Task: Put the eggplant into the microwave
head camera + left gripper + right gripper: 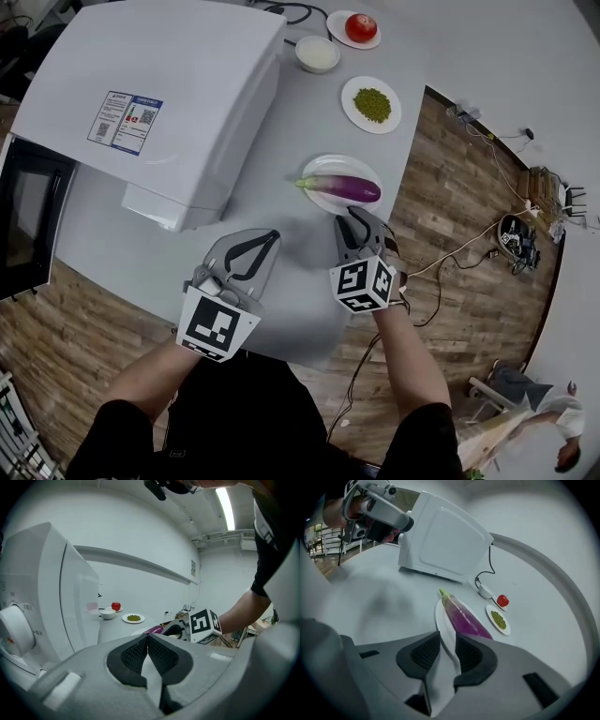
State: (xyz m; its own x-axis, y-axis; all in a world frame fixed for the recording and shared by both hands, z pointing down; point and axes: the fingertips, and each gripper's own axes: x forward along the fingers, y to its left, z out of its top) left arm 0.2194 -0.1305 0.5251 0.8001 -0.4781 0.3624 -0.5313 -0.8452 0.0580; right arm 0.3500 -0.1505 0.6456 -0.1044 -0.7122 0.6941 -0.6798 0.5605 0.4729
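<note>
A purple eggplant (345,188) with a green stem lies on a white plate (336,163) on the grey table, to the right of the white microwave (169,84). The microwave's dark-windowed door (28,216) stands open at the far left. My right gripper (352,217) is just short of the plate's near rim. It is open, with nothing between its jaws, and in the right gripper view the eggplant (464,616) lies just beyond that gripper (447,639). My left gripper (273,235) hovers in front of the microwave; its jaws meet at the tips and hold nothing (147,637).
Beyond the eggplant stand a plate of green beans (371,104), a small white bowl (317,53) and a tomato (361,28) on a saucer. The table's right edge (405,159) drops to a wooden floor with cables. A power cord runs behind the microwave.
</note>
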